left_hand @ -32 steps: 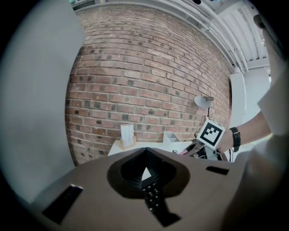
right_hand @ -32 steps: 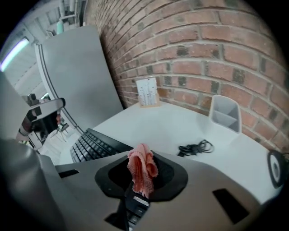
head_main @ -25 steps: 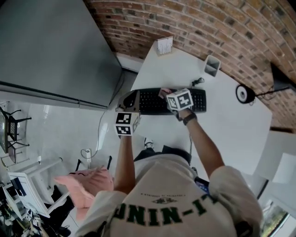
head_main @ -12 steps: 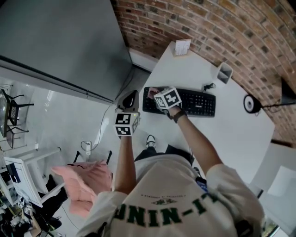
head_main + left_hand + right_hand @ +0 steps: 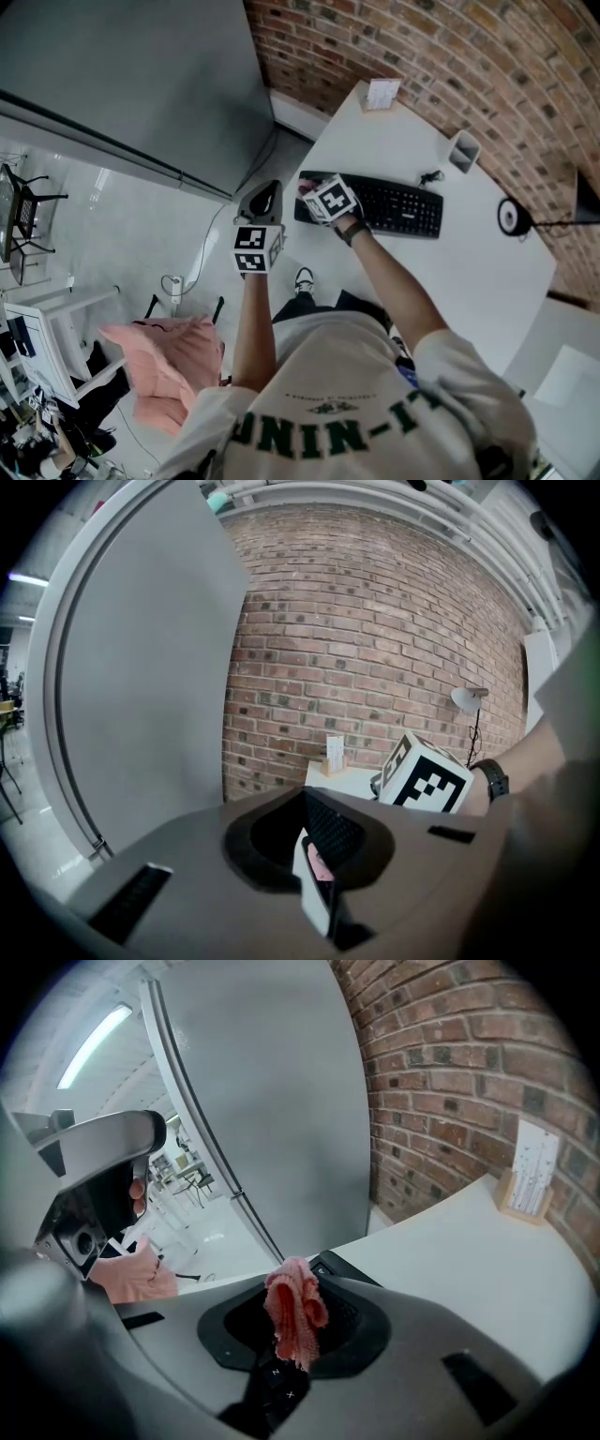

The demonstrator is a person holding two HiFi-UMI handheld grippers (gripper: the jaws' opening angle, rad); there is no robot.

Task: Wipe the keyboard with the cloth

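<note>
A red-brown brick wall [image 5: 450, 47] ran behind the far edge of a white table [image 5: 487, 281]. To its left stood a large, plain grey panel [image 5: 122, 75]. Below the panel lay a glossy white floor [image 5: 112, 234] that caught the light. Along the table's far side were a small card stand [image 5: 382, 94], a white holder [image 5: 463, 150] and a desk lamp [image 5: 514, 217]. On the floor lay a white power strip [image 5: 174, 284] with its cable. A pink garment [image 5: 169, 361] was heaped near a white frame [image 5: 56, 347], and black chairs [image 5: 23, 234] stood at the far left. A long ceiling light [image 5: 94, 1044] glowed overhead.
</note>
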